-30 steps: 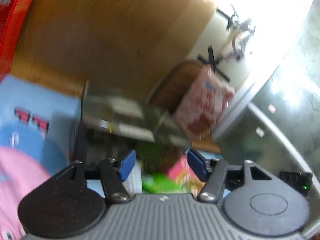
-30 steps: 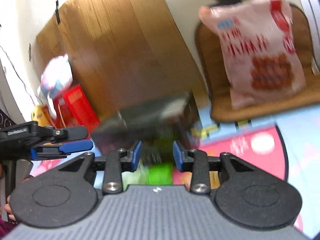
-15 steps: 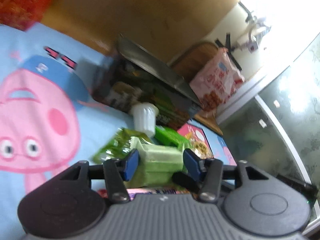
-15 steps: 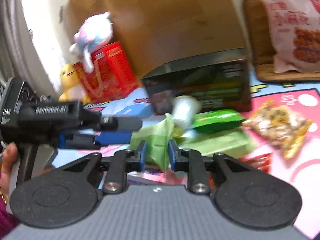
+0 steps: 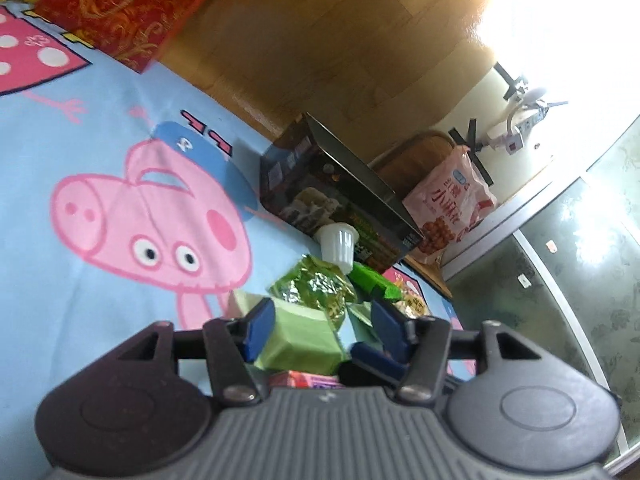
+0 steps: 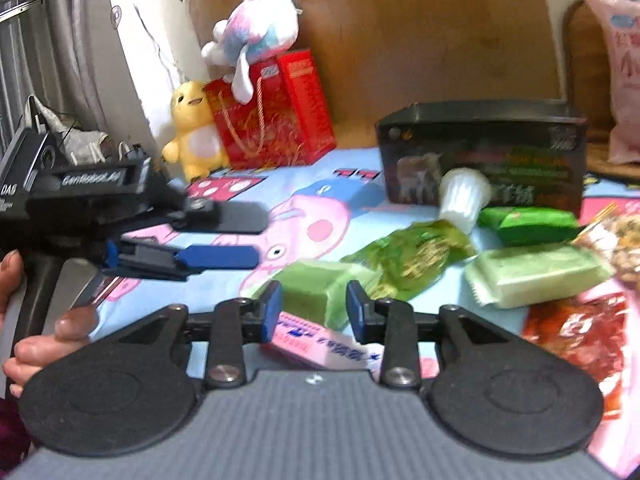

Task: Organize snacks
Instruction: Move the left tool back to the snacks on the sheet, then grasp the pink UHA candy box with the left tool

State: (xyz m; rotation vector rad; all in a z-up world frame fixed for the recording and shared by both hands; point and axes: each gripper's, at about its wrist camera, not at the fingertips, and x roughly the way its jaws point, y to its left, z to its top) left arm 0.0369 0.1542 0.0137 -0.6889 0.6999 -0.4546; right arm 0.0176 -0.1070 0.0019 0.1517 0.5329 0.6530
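Green packet (image 6: pixel 320 290) — between hand-held gripper (image 6: pixel 314 310) pads

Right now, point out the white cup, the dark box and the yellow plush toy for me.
white cup (image 5: pixel 337 243): left wrist view, on its ribbed side wall.
dark box (image 6: pixel 496 152): right wrist view, on its printed front face.
yellow plush toy (image 6: pixel 196 128): right wrist view, on its belly.

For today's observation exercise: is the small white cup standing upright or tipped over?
Tipped over: the white cup lies on its side against the dark box, ribbed wall showing.
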